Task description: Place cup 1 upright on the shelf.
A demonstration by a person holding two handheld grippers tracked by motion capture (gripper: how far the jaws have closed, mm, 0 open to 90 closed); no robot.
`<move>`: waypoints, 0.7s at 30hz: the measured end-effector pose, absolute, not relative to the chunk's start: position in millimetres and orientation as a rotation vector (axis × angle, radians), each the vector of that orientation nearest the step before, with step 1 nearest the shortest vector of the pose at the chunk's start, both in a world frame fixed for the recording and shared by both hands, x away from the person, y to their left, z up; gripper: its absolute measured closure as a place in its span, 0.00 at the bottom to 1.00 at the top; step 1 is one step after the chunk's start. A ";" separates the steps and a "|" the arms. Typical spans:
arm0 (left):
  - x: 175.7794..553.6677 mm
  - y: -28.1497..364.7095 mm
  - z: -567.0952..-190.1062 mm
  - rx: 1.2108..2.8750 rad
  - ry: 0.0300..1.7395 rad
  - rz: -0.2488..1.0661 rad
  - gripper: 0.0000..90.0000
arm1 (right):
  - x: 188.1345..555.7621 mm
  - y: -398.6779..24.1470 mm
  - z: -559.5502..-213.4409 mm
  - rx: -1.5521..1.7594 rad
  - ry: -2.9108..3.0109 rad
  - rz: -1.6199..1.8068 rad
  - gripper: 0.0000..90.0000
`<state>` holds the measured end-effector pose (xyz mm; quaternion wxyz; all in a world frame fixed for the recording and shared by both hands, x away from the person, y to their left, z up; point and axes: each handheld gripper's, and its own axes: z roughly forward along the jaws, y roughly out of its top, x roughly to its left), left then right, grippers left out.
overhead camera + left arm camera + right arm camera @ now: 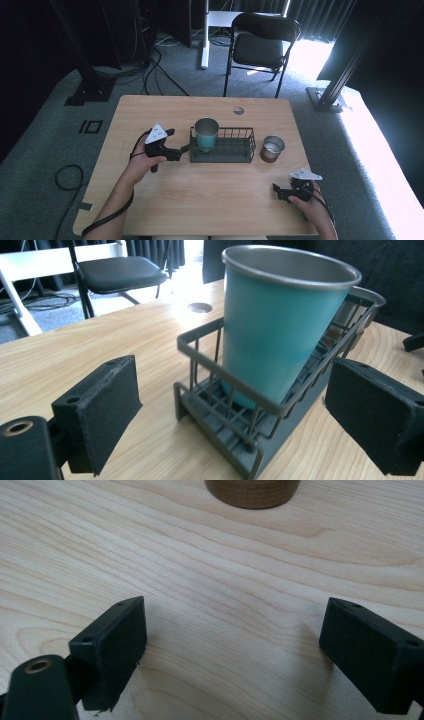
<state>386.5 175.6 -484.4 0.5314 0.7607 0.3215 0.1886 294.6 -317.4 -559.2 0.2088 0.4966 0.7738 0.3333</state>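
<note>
In the left end of a dark grey wire basket [235, 405] on the light wooden tabletop [200, 195], a teal metal tumbler [272, 325] with a bare steel rim is standing, tapering downward. The left gripper [235, 415] is facing it, jaws spread; the right gripper [235, 655] is resting apart, jaws spread.

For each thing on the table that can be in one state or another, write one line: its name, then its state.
Teal cup: upright, standing in the left end of the basket.
Wire basket: flat on the table, right part unfilled.
Brown cup: upright on the table, right of the basket.
Left gripper: open, at the basket's left end.
Right gripper: open, holding nothing.
</note>
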 end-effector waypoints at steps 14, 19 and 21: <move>372.2 201.3 -499.2 1.829 0.822 0.457 0.09 | 294.7 -317.4 -559.2 1.382 2.153 0.927 0.13; 365.0 211.9 -503.4 1.831 0.842 0.461 0.09 | 294.7 -317.4 -559.2 1.381 2.153 0.927 0.13; 362.9 216.0 -505.1 1.823 0.856 0.461 0.09 | 294.6 -317.4 -559.2 1.382 2.153 0.927 0.13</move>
